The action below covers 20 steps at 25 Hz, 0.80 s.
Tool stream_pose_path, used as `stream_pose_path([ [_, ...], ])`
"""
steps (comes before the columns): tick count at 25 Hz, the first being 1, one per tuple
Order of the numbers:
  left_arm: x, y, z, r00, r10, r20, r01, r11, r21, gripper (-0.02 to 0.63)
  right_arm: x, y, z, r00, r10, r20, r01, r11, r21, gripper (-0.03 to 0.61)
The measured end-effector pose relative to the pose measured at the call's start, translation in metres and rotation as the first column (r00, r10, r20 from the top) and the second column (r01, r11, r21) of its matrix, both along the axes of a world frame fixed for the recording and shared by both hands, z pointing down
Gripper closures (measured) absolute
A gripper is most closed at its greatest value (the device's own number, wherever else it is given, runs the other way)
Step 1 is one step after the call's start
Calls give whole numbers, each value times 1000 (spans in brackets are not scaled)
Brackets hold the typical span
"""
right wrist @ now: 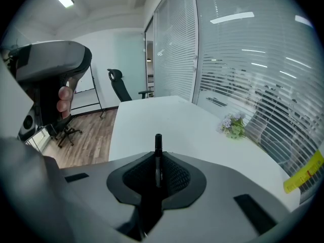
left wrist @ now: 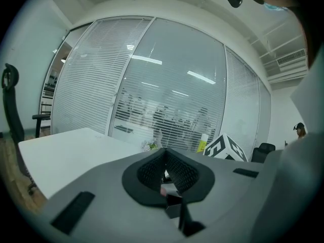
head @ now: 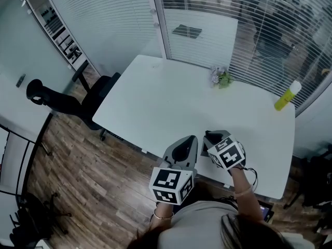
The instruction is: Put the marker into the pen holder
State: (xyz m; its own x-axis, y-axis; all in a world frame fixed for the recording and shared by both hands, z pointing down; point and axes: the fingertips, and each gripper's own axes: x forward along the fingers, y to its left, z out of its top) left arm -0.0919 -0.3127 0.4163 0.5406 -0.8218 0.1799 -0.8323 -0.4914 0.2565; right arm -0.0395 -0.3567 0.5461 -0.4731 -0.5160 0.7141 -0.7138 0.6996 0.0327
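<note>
A thin black marker [right wrist: 158, 147] stands straight out between the jaws of my right gripper [right wrist: 158, 158], which is shut on it, its tip over the white table [right wrist: 152, 120]. In the head view the right gripper [head: 211, 136] hovers over the table's near edge and the marker itself is hidden. My left gripper [head: 190, 140] is right beside it on the left. Its jaws [left wrist: 165, 156] are pressed together with nothing showing between them. I cannot make out a pen holder in any view.
A small bunch of pale flowers [head: 221, 78] sits at the table's far side and a yellow bottle [head: 286, 98] at its far right corner. A black office chair [head: 78, 100] stands left of the table. Glass walls with blinds lie beyond.
</note>
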Motion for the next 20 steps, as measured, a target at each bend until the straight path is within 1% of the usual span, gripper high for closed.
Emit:
stream_pose_path([
  [11, -11, 1, -4, 1000, -22, -8, 22, 1000, 11, 595, 0, 2, 1, 1000, 1, -7, -1, 1000, -1, 503],
  [14, -10, 1, -5, 1000, -22, -8, 22, 1000, 15, 595, 1, 1, -1, 1000, 2, -2, -2, 1000, 14, 492],
  [20, -4, 5, -7, 1000, -9, -9, 9, 1000, 16, 595, 6, -1, -7, 1000, 18, 7, -19, 999, 48, 492],
])
